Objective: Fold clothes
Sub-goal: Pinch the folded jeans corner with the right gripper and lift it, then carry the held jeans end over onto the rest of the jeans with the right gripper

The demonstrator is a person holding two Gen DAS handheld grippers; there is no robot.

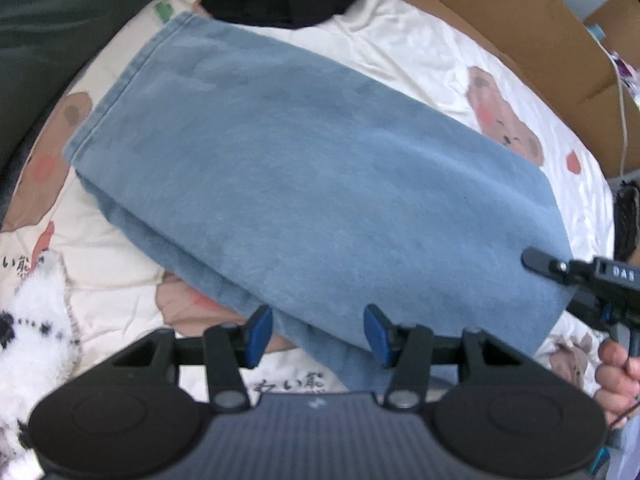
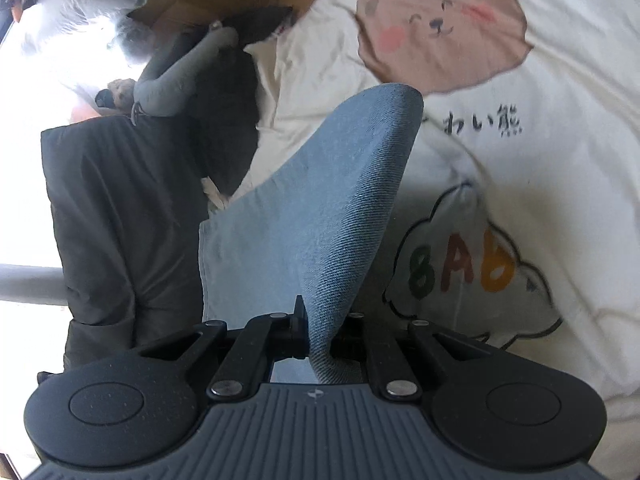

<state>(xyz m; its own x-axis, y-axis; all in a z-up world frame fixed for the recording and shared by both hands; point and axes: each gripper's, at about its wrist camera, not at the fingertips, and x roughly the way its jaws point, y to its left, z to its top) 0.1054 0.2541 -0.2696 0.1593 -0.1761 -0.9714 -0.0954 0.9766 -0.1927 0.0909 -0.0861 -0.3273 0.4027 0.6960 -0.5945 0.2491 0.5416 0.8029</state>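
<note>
The blue denim garment (image 1: 304, 184) lies folded in layers on the bed's bear-print quilt (image 1: 420, 44). The left claw (image 1: 318, 334) hangs apart at its near edge; the right claw (image 2: 316, 336) is clamped on the near right corner. Keep that pinch firm and the cloth taut, so any fold lands with its edges square.

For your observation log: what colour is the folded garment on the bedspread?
The folded garment is light blue denim, shown best in the left wrist view.

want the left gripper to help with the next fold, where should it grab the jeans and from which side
Grip the near edge of the jeans, straight ahead of the open left gripper. The folded layers stack into a thick lip there, hanging slightly over the bedsheet, so one finger can likely slide beneath. The right gripper already pinches the right-hand corner.
</note>
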